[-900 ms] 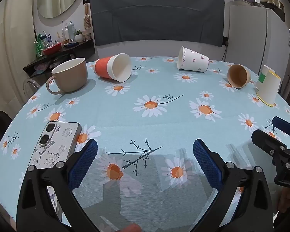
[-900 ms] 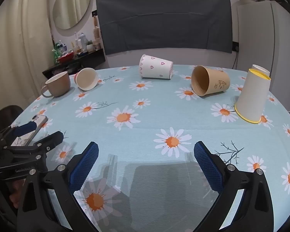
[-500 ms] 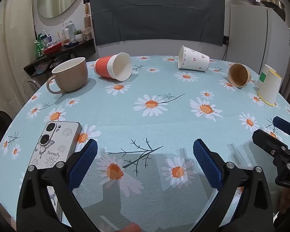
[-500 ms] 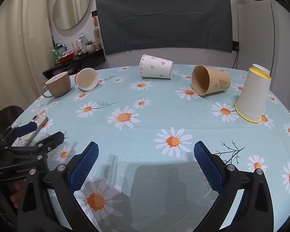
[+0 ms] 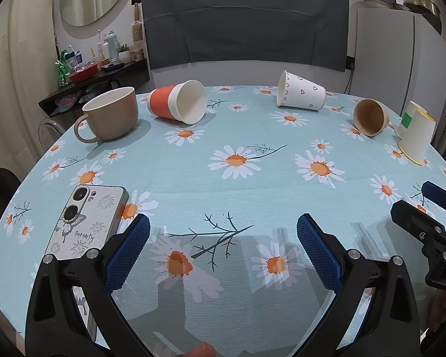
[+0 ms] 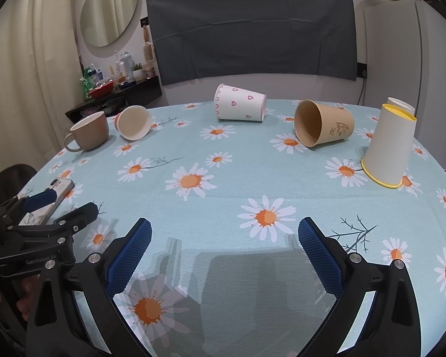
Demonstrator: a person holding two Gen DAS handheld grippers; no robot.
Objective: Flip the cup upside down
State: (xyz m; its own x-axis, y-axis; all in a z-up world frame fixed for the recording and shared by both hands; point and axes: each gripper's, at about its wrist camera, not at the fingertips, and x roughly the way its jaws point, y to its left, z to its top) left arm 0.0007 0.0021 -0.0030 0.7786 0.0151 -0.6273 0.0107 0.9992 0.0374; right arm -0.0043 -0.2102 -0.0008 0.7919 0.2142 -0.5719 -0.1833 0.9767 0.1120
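Note:
Several cups sit on the daisy tablecloth. A red-and-white paper cup, a white cup with pink hearts and a brown paper cup lie on their sides. A yellow-rimmed white cup stands upside down at the right. A beige mug stands upright at the left. My left gripper and right gripper are open and empty, low over the near table edge.
A phone in a white butterfly case lies by the left gripper's left finger. Another white cup stands behind the yellow-rimmed one. A shelf with bottles and a fridge stand beyond the table.

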